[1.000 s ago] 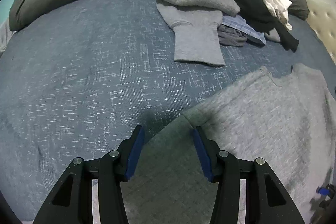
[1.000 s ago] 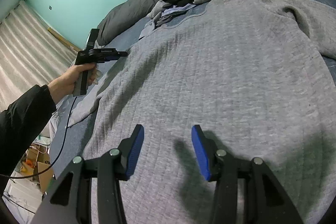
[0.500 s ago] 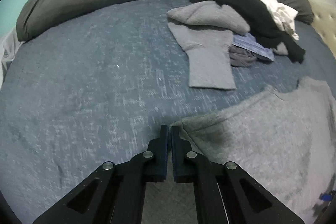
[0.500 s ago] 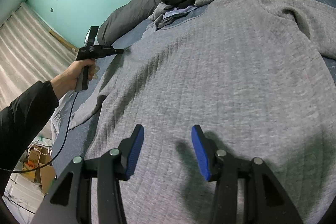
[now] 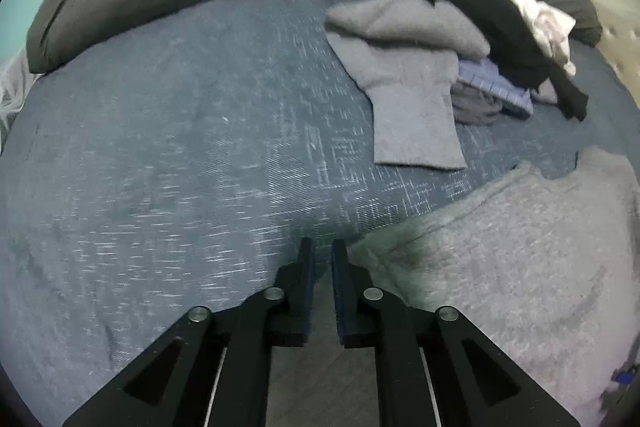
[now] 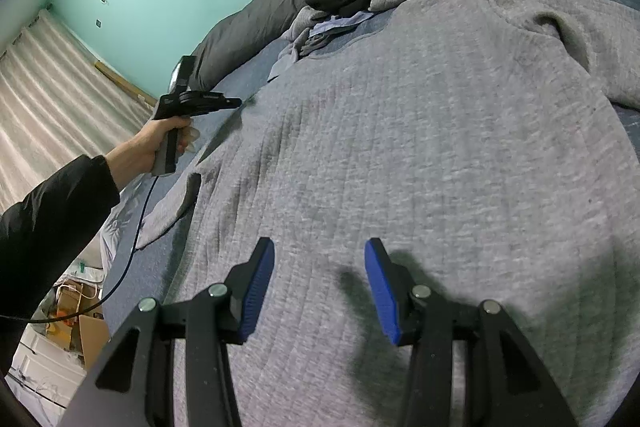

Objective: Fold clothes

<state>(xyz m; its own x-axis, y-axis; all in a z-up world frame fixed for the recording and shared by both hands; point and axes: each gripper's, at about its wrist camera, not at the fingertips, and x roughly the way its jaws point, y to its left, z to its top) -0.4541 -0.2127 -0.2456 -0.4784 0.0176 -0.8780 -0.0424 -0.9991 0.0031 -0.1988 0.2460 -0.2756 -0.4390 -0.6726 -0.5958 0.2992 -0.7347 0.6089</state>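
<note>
The bed (image 5: 160,155) spreads under both grippers. A grey sweater (image 6: 420,155) lies flat on it, beneath and ahead of the right gripper (image 6: 320,285), whose jaws stand apart over the cloth, holding nothing. The left gripper (image 5: 321,267) sits at the sweater's left edge; its jaws, nearly closed, have just been opening slightly, cloth between them. A clothes pile (image 5: 460,39) lies well ahead.

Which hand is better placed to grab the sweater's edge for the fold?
Left: the left gripper is at the sweater edge, jaws just opened slightly, nothing visibly between; right gripper hangs open over mid-body.
</note>
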